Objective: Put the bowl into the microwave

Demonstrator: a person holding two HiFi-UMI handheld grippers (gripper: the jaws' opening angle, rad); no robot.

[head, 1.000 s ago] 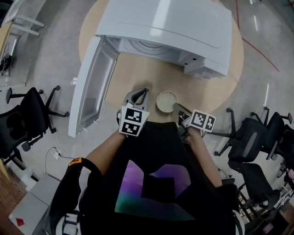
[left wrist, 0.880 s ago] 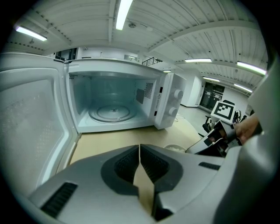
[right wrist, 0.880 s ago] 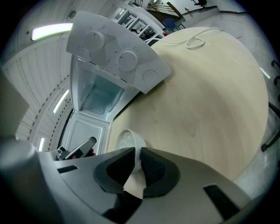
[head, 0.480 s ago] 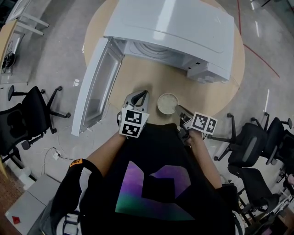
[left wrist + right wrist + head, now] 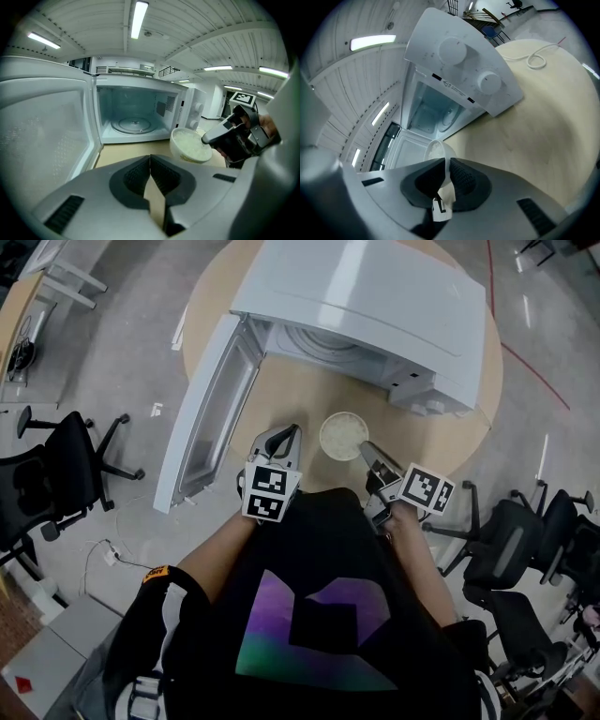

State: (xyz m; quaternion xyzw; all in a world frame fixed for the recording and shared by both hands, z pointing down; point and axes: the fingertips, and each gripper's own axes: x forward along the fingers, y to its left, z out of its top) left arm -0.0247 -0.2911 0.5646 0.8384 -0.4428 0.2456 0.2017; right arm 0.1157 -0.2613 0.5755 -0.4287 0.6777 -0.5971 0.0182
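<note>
A white bowl (image 5: pixel 343 435) with pale contents hangs just off the round wooden table (image 5: pixel 309 395), in front of the white microwave (image 5: pixel 366 306). My right gripper (image 5: pixel 367 452) is shut on the bowl's near right rim. In the right gripper view the bowl (image 5: pixel 435 151) rim is pinched between the jaws of the right gripper (image 5: pixel 446 165). My left gripper (image 5: pixel 280 438) is left of the bowl, shut and empty. The left gripper view shows the open cavity with its glass turntable (image 5: pixel 135 124), the bowl (image 5: pixel 188 144) and the left gripper (image 5: pixel 150 161).
The microwave door (image 5: pixel 208 423) stands swung wide open to the left, past the table edge. A white cable (image 5: pixel 536 58) lies on the table beside the microwave. Office chairs (image 5: pixel 66 465) stand on the floor at both sides.
The right gripper has carried the bowl a little up and toward the microwave. The left gripper has stayed almost where it was.
</note>
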